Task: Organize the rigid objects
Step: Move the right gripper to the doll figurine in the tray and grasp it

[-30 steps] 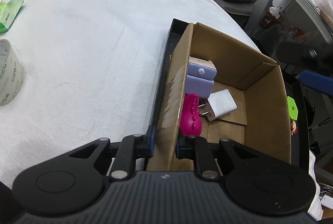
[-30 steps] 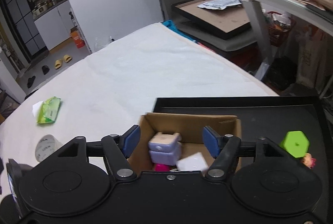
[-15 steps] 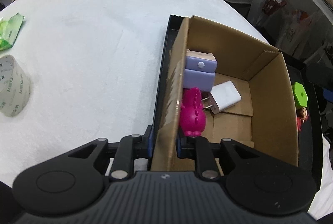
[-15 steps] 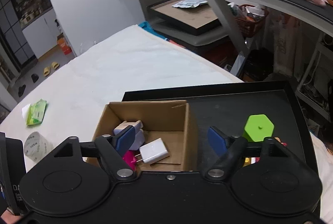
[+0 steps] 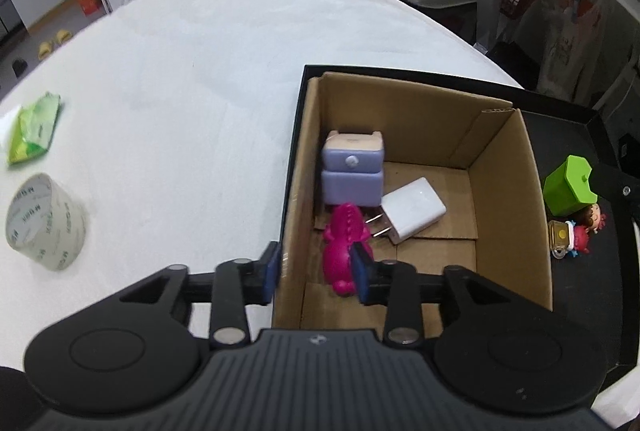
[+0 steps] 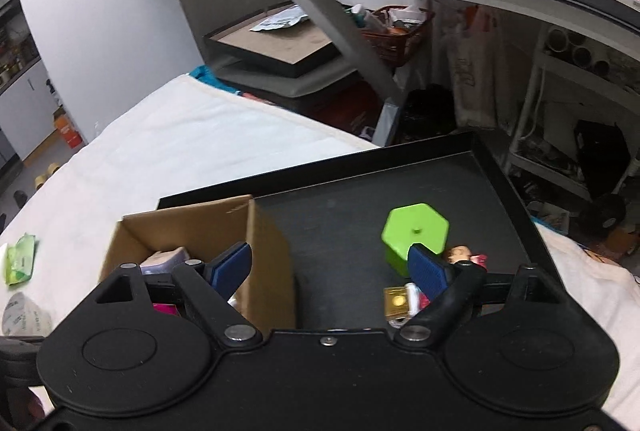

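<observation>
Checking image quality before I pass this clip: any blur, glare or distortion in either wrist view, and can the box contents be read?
Left wrist: sharp, evenly lit; fisheye bends the table edge; purple drawer toy, white charger and pink toy in the cardboard box read clearly. Right wrist: green hexagonal block slightly motion-smeared, shelf clutter soft, black tray dark without glare, box contents mostly hidden.

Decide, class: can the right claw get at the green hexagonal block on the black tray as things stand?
Probably yes. The right claw is open, and the green hexagonal block stands uncovered on the black tray just ahead, outside the cardboard box.
</observation>
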`<action>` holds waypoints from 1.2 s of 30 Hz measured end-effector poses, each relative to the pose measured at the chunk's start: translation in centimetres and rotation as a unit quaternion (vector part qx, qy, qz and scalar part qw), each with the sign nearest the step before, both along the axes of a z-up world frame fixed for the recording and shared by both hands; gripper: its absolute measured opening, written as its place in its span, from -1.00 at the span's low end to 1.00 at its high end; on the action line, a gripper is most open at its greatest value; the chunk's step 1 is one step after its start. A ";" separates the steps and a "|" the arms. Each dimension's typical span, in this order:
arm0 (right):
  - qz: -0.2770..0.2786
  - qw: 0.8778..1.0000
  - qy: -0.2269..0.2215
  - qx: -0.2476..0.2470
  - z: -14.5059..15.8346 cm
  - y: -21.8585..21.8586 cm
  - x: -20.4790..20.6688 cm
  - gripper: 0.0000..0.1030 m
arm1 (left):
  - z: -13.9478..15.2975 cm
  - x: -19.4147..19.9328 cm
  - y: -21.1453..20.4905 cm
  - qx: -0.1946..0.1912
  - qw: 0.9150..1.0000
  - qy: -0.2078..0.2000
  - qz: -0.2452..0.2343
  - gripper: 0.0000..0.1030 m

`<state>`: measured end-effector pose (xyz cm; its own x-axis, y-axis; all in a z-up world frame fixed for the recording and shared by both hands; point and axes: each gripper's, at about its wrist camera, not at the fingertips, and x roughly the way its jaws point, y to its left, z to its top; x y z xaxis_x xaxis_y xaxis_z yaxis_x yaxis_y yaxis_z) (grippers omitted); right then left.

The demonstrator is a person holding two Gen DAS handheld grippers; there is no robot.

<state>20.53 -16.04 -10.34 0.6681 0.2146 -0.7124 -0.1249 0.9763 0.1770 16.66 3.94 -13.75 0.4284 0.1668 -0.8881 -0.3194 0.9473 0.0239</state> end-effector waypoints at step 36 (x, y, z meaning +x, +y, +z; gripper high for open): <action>-0.112 0.988 0.100 0.020 -9.2 -8.7 6.1 0.23 | -1.2 4.2 -4.1 0.122 0.989 0.075 0.046 0.11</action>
